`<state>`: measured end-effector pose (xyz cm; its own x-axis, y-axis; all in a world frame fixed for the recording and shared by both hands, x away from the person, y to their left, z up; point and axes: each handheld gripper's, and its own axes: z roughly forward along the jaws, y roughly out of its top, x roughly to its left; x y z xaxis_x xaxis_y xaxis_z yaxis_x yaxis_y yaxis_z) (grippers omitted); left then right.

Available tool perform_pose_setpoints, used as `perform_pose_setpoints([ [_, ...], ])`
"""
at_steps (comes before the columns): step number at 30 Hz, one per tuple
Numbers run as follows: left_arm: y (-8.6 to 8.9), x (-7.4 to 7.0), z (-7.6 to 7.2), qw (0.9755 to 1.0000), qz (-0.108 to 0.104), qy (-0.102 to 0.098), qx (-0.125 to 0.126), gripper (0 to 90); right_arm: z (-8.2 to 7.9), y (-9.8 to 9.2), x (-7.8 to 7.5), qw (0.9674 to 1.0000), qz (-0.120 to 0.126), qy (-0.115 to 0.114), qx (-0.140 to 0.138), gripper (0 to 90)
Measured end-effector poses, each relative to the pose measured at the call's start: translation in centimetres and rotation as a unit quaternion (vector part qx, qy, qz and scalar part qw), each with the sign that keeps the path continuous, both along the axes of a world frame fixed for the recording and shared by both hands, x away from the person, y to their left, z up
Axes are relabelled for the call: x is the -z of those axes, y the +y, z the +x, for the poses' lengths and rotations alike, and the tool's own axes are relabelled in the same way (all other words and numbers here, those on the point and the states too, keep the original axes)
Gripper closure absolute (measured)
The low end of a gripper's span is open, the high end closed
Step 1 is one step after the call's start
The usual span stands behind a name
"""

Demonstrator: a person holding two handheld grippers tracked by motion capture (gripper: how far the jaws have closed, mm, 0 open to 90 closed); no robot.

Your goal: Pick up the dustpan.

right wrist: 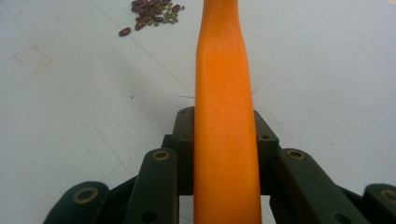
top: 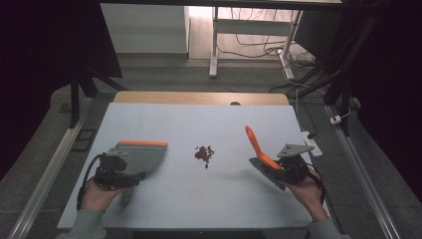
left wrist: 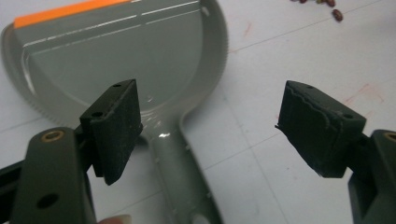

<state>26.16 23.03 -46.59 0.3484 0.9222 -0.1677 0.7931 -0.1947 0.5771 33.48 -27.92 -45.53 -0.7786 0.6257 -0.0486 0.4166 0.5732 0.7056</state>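
The brush (top: 259, 148) with its orange handle is clamped in the right gripper (top: 287, 169), toward the right side of the bench (top: 199, 199); the handle slants up and away to the left, above the surface. The right gripper view adds what the high view cannot: the handle (right wrist: 226, 140) runs straight up the middle between the two black fingers (right wrist: 184, 140), which press against it from both sides, closed on it as tightly as they go.

The beans (top: 204, 153), a small dark red and greenish heap, lie near the middle of the bench, between the brush and the dustpan (top: 142, 155). In the right gripper view the beans (right wrist: 154, 13) sit far up and left of the handle.

The grey dustpan with its orange front strip lies flat on the left half of the bench, its handle pointing back toward the left gripper (top: 119, 172). The left gripper view shows the detail: the fingers (left wrist: 114, 128) stand wide open, one over the neck of the dustpan (left wrist: 140, 56), the other over bare bench, and nothing is gripped. Whether the near finger touches the dustpan handle cannot be told.

Bare bench surrounds the heap on every side, and the far wooden edge (top: 199, 97) is well away from all three things. The right hand (top: 306, 191) sits close to the bench's right edge.
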Motion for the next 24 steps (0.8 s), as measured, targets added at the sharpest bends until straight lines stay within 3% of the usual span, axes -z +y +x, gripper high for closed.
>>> perform_pose_setpoints([
  [5, 0.6, 0.7, -0.2, 0.9997, -0.01, 0.022, -0.01, 21.3, 0.1, 0.1, 0.2, 1.0, -0.005, 0.0, -0.003, 70.8],
  [13, 0.9, 2.1, 0.0, 0.9982, -0.007, 0.048, -0.036, 19.0, 0.0, 0.0, 0.0, 1.0, 0.001, 0.0, 0.0, 70.8],
  [20, 1.0, 3.3, 0.5, 0.9967, -0.022, 0.069, -0.035, 19.4, 0.0, 0.0, 0.1, 1.0, -0.001, 0.0, 0.0, 70.7],
  [24, 0.9, 3.6, 0.6, 0.9965, -0.023, 0.07, -0.039, 19.3, 0.0, 0.0, 0.1, 1.0, -0.001, 0.0, 0.0, 70.8],
])
